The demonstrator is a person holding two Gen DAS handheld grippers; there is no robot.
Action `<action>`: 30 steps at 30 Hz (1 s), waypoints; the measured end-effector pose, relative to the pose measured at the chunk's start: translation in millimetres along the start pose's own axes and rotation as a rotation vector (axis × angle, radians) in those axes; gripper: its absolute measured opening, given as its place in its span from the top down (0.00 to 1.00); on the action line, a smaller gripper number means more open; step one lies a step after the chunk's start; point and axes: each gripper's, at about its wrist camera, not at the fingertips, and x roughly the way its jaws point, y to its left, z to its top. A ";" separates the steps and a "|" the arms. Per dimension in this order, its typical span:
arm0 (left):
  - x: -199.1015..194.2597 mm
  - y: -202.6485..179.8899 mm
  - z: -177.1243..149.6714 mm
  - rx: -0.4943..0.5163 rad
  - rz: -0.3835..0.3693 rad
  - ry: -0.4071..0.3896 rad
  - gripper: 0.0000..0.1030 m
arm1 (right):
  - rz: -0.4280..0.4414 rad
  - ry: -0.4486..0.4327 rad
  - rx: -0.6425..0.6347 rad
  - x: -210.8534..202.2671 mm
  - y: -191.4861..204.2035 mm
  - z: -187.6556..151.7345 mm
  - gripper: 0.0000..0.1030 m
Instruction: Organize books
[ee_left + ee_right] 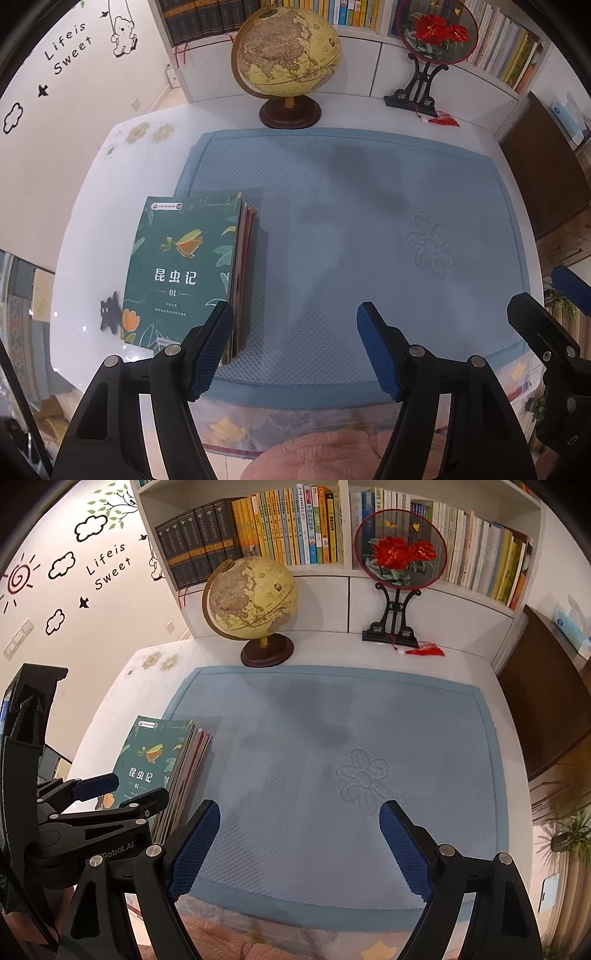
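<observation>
A stack of thin books (184,269) with a green insect-picture cover on top lies flat at the left edge of a blue mat (369,221). My left gripper (295,347) is open above the mat's near side. Its left finger (210,347) hangs over the stack's near right corner, and nothing is between the fingers. In the right wrist view the stack (155,757) is at the left, with the left gripper (125,793) over its near end. My right gripper (299,845) stands open and holds nothing above the mat (332,738). It also shows at the far right (554,299).
A globe (251,598) and a red-flower fan on a black stand (399,554) stand at the back of the white table (110,709). Behind them a bookshelf (295,524) holds several upright books. A wall is on the left and a dark cabinet (546,701) on the right.
</observation>
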 end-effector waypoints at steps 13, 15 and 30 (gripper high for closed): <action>2.7 3.8 2.7 0.008 -0.001 0.006 0.34 | 0.011 0.012 0.003 3.0 0.3 -0.7 0.16; 2.8 4.2 3.3 0.009 -0.001 0.005 0.34 | 0.007 0.009 0.001 3.1 -0.2 0.1 0.16; 6.0 9.1 7.9 0.005 -0.008 0.008 0.34 | 0.004 0.009 0.001 4.0 -0.6 1.5 0.16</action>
